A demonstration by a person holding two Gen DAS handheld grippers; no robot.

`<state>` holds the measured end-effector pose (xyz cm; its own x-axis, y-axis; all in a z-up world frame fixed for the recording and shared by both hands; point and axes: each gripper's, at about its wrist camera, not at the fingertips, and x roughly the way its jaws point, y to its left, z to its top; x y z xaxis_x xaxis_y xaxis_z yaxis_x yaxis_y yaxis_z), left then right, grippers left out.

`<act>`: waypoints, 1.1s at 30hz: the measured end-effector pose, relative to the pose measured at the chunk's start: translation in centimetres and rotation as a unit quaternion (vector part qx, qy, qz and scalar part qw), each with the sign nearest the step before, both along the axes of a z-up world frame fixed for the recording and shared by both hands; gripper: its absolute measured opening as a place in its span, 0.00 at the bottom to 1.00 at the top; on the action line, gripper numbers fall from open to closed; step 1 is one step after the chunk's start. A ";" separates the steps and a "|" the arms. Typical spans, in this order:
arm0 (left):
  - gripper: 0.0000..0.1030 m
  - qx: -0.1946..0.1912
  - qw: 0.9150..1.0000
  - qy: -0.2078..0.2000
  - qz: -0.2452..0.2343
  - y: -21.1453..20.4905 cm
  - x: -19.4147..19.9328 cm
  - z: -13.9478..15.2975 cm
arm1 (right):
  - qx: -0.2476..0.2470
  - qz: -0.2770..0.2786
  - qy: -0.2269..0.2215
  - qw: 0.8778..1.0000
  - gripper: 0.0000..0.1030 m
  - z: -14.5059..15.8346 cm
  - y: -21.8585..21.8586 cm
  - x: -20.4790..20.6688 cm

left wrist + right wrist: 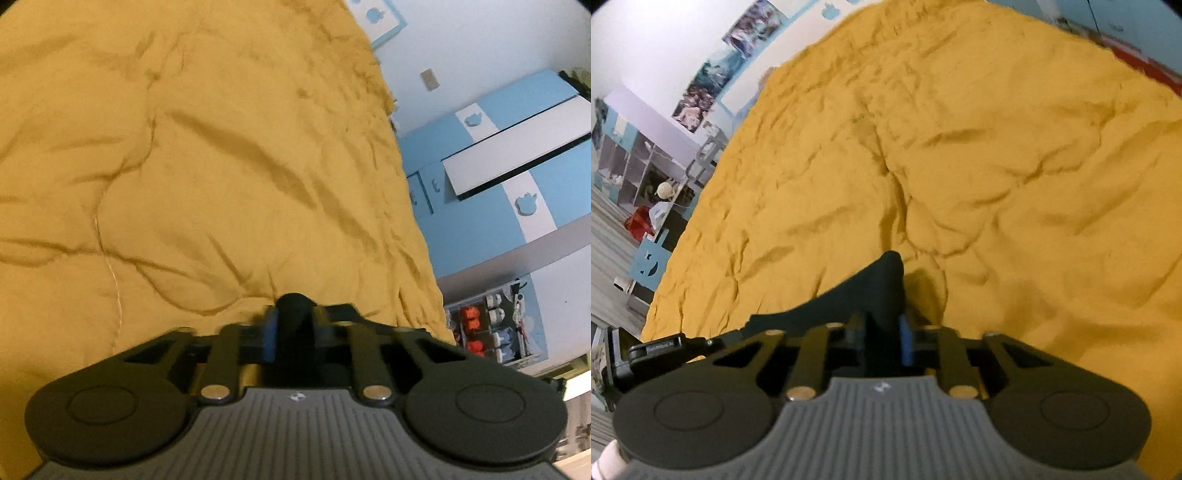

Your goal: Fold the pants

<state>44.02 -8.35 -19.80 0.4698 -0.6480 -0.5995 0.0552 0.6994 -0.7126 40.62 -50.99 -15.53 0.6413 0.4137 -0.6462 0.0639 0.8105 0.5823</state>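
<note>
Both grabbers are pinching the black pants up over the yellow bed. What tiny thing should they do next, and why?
Probably lower both together and lay the cloth flat. The left hand-held gripper and the right hand-held gripper are each shut on a bunch of the black pants, held above the yellow bedspread. No pants lie spread on the bedspread in either view, so folding likely needs them laid out first.

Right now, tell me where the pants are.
The black pants are pinched in both grippers: a bunch in the right gripper, a small tuft in the left gripper, above the yellow bedspread.
</note>
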 end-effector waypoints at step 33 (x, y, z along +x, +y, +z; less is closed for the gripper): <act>0.24 0.303 0.935 -0.143 -0.118 -7.9 -11.6 4.5 | -0.288 0.075 -0.061 0.953 0.51 2.1 9.2 -9.9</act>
<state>32.41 -16.28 -15.26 0.5540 -0.3353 -0.7620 0.3860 0.9144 -0.1218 30.72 -41.76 -13.44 0.6884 0.1053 -0.7177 -0.1176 0.9925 0.0328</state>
